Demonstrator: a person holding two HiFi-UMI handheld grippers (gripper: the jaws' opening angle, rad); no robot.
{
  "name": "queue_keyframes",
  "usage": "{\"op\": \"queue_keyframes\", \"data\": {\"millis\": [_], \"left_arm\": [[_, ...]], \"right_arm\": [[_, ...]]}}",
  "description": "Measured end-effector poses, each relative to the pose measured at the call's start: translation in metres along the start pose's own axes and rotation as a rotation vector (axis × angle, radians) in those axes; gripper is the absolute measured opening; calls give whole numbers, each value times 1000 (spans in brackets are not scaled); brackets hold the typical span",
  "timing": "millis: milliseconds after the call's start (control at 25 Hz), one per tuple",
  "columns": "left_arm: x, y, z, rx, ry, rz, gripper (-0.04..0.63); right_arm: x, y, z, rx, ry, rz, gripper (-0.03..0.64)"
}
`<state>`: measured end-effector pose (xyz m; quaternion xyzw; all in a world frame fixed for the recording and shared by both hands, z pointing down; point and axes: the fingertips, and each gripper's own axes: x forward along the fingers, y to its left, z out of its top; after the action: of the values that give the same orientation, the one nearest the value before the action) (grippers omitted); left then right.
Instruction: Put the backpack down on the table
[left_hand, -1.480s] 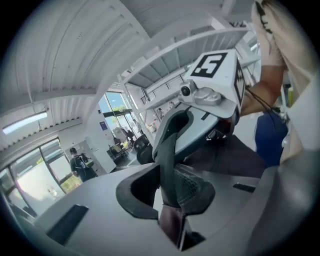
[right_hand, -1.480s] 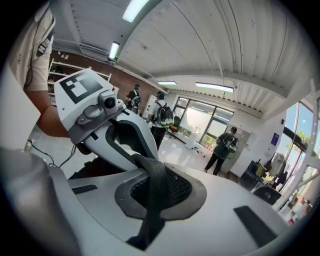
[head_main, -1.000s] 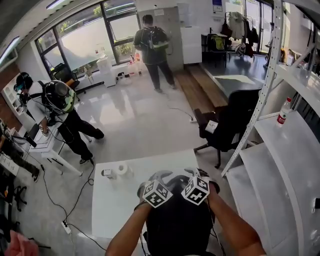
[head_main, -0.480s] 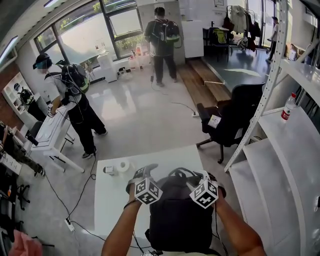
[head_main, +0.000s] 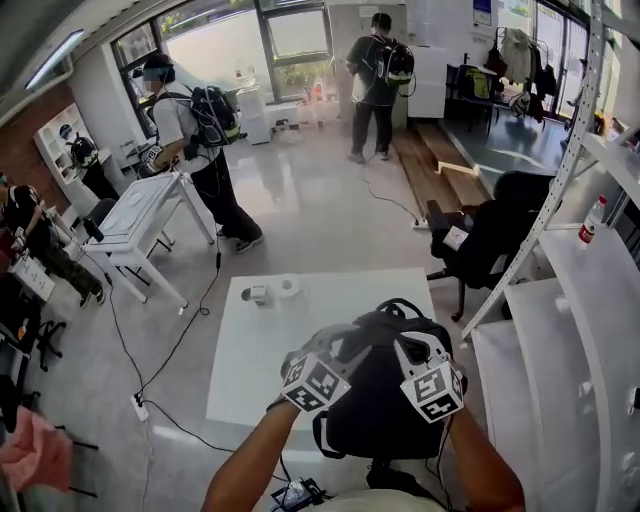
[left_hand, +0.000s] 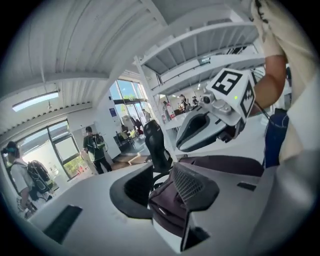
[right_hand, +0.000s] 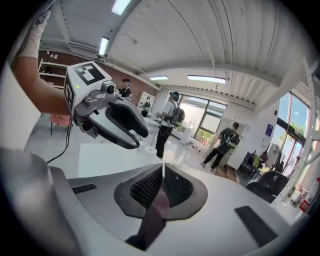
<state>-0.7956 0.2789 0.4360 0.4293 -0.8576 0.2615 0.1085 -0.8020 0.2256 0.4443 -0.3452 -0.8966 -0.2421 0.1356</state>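
Both forearms reach forward side by side. The left gripper (left_hand: 165, 191) has just been closing its jaws and pinches dark cloth of the black fabric backpack (head_main: 378, 405). The right gripper (right_hand: 162, 189) has also just been closing, and its jaws are pressed onto the thin strap (right_hand: 150, 225). The backpack is at the white rectangular table's (head_main: 255, 365) near right corner; contact is unclear. White metal shelving (head_main: 560, 300) stands close on the right and holds a plastic bottle (head_main: 593, 220).

Both grey-shelled — left tool (left_hand: 167, 192), right tool (right_hand: 162, 187); black ribbed pads (right_hand: 145, 187), black-white marker cubes (head_main: 315, 383) — white sleeves (right_hand: 36, 37).
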Motion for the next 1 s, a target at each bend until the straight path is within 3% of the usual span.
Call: {"op": "queue_keyframes", "data": {"millis": [120,200,360,640,1000], "left_arm": [[-48,-23,20,-13,-96,-4,43],[-80,-37,32,-3,-141,-11,29],[-141,-66,52,10,-203,-13,14],[-229,-98,61,-38,-272,4,12],[-294,-118,68,-52,-303,82,12]], "right_arm": [[-30,34,33,-26,-65,-18,26],[-50,56,56,-51,-100,-30,26],[-88,99,94,-99,-142,-37,25],[-134,165,140,-127,-190,-7,25],[-183,208,154,-165,-175,17,23]]}}
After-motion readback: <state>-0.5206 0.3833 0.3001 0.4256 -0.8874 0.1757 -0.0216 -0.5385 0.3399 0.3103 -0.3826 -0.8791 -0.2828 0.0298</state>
